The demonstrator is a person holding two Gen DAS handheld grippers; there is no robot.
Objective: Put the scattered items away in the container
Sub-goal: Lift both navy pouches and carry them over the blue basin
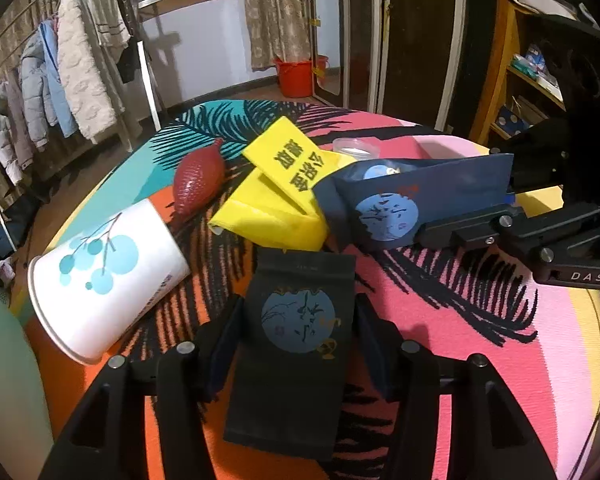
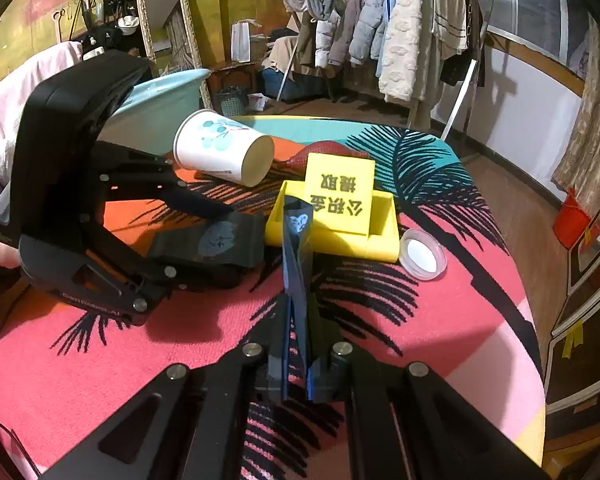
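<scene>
My left gripper (image 1: 300,312) has its two fingers pressed against the sides of a black pouch with a blue circle (image 1: 296,360), which lies flat on the table. From the right wrist view this pouch (image 2: 208,244) sits between the left gripper's fingers (image 2: 204,208). My right gripper (image 2: 300,320) is shut on a navy pouch (image 2: 296,248), held edge-on with its far end over the yellow container (image 2: 380,240). A yellow card stands in that container (image 1: 276,216). A white paper cup (image 1: 104,276) lies on its side, next to a dark red teardrop object (image 1: 198,184).
A small clear round lid (image 2: 422,254) lies right of the container. The round table carries a colourful leaf-print cloth (image 2: 440,320). A pale green basin (image 2: 160,100) stands beyond the table's left edge. Behind are a clothes rack (image 2: 400,32) and a red bucket (image 1: 296,76).
</scene>
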